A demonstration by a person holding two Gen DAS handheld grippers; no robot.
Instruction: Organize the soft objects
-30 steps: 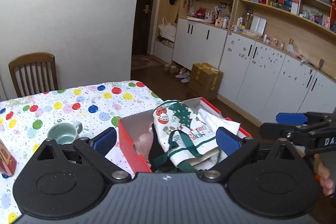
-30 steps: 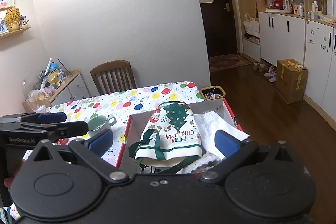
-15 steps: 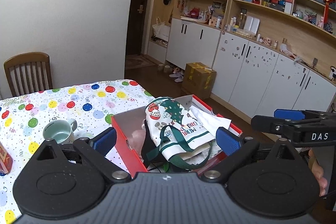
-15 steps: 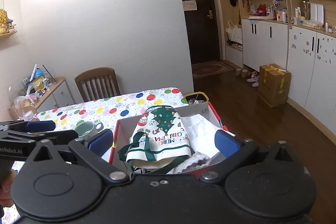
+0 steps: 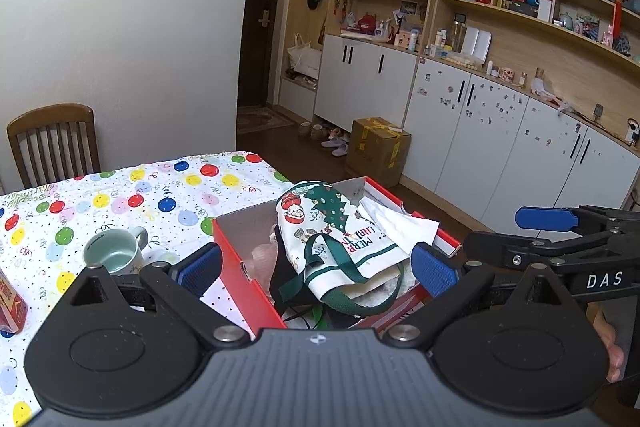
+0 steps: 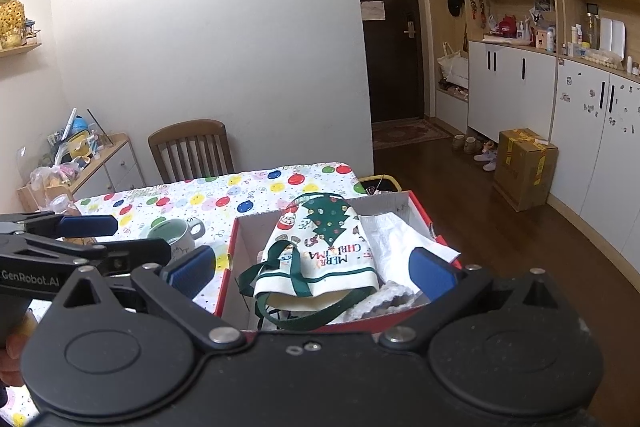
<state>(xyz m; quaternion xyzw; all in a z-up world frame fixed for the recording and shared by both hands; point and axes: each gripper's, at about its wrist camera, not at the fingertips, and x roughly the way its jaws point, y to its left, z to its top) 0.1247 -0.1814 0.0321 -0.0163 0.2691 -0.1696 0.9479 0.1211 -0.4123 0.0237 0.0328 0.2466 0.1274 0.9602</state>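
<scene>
A red cardboard box sits at the right end of the dotted tablecloth. On top of its contents lies a white Christmas tote bag with green handles, beside a white cloth. Pink and dark soft items show underneath. My left gripper is open above the box, holding nothing. My right gripper is open too, also above the box and empty. Each gripper appears at the edge of the other's view.
A pale green mug stands on the tablecloth left of the box. A red packet lies at the far left. A wooden chair stands behind the table. A brown carton sits on the floor by the white cabinets.
Both grippers have pulled back and risen a little from the box, staying open. The tote bag and the other things in the box have not moved.
</scene>
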